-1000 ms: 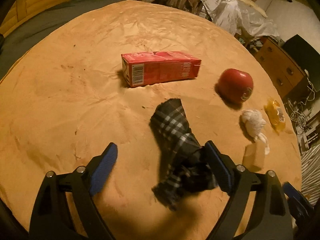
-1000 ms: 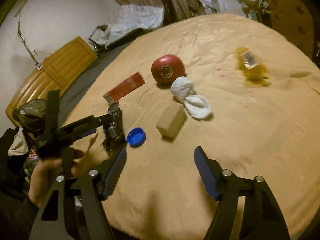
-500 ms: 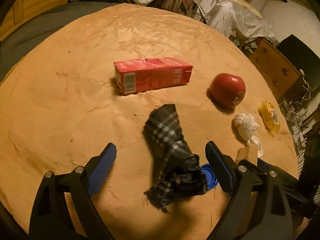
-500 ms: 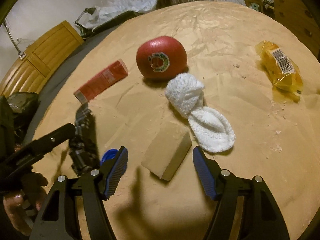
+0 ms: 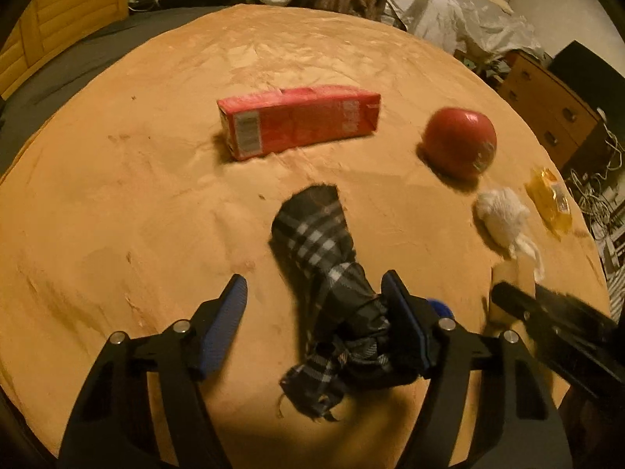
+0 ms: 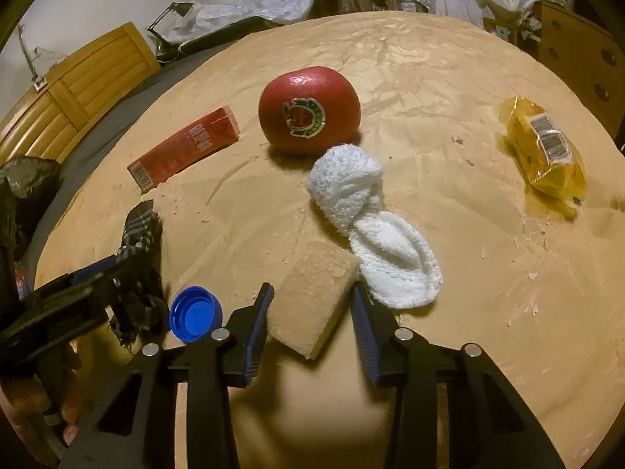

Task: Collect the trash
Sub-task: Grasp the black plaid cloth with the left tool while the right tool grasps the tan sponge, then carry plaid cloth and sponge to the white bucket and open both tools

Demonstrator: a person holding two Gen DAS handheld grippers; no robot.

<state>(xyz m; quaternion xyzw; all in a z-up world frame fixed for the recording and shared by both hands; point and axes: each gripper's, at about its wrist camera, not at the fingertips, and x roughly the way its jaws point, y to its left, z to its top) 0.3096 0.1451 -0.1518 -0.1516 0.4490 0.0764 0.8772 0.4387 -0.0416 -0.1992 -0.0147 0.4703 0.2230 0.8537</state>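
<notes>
On a tan blanket lie a red carton [image 5: 299, 123] [image 6: 183, 147], a red apple [image 5: 460, 141] [image 6: 308, 111], a white sock [image 6: 367, 219] [image 5: 504, 219], a yellow wrapper [image 6: 543, 148] [image 5: 549, 201], a tan sponge block [image 6: 312, 301], a blue bottle cap [image 6: 195, 314] and a dark plaid cloth [image 5: 332, 297] [image 6: 138, 234]. My left gripper [image 5: 314, 312] is open, its right finger against the plaid cloth. My right gripper [image 6: 310, 314] is open, its fingers on either side of the sponge block's near end.
A wooden cabinet [image 6: 74, 90] stands at the left and a wooden dresser [image 5: 547, 101] at the right. Crumpled plastic sheeting [image 5: 449, 4] lies beyond the blanket's far edge. A dark bag [image 6: 27, 183] sits at the left edge.
My right gripper has moved forward and lower until its fingers straddle the sponge block. My left gripper has shifted slightly around the plaid cloth.
</notes>
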